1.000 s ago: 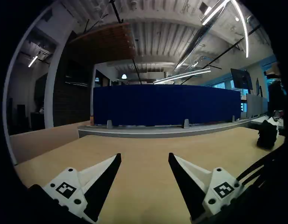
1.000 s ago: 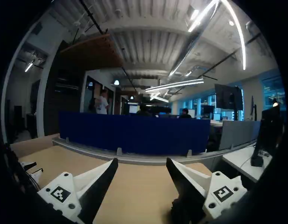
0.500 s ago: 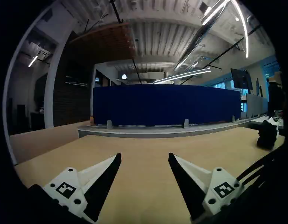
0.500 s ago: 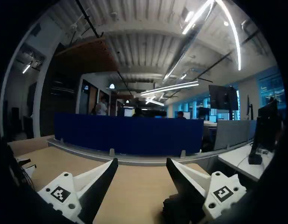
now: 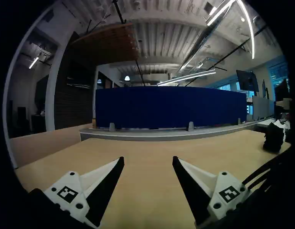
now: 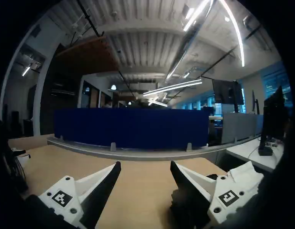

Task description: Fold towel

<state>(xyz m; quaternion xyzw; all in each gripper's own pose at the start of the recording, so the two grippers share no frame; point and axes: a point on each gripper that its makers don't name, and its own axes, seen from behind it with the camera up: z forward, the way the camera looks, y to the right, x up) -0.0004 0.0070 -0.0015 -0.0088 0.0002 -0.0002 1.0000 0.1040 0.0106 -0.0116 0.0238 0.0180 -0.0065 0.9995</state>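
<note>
Right gripper (image 6: 145, 164) has sunk nearer the table (image 6: 147, 198), jaws spread, a dark bunched towel (image 6: 178, 208) just beside its right finger; left gripper (image 5: 148, 158) unmoved over the table, jaws likewise spread.

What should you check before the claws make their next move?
1. Left claw open, nothing between its fingers: ok.
2. Right claw open, nothing between its fingers: ok.
3. Is the towel found: cannot tell. A dark lump lies beside the right claw's finger, too dim to name.
4. Wooden table is flat and bare ahead of the left claw: ok.
5. Dark object near the table's edge is well apart from the left claw: ok.
</note>
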